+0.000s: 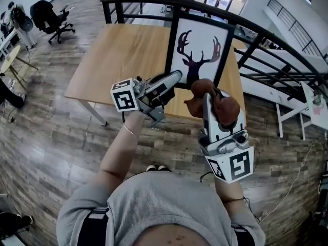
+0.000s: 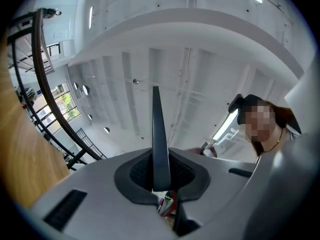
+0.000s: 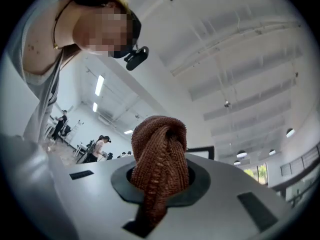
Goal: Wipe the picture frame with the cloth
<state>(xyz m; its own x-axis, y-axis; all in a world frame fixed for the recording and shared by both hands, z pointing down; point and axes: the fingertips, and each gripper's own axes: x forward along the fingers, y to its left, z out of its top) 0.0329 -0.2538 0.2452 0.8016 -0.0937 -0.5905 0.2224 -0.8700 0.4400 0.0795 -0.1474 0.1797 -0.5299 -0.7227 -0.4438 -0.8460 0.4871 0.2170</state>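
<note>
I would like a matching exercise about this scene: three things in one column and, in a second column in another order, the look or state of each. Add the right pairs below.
Things:
1. picture frame
2. cloth
3. table

Looks or states:
A. light wood top
B. brown, bunched between the jaws of the right gripper
C. black border and a deer head picture, with its edge clamped in the jaws of the left gripper

Right pairs: 1-C, 2-B, 3-A

Picture frame (image 1: 200, 40) at table's (image 1: 123, 55) right end, railing (image 1: 154, 0) behind, cloth (image 1: 227, 110) in right gripper (image 1: 209, 102) before it
</note>
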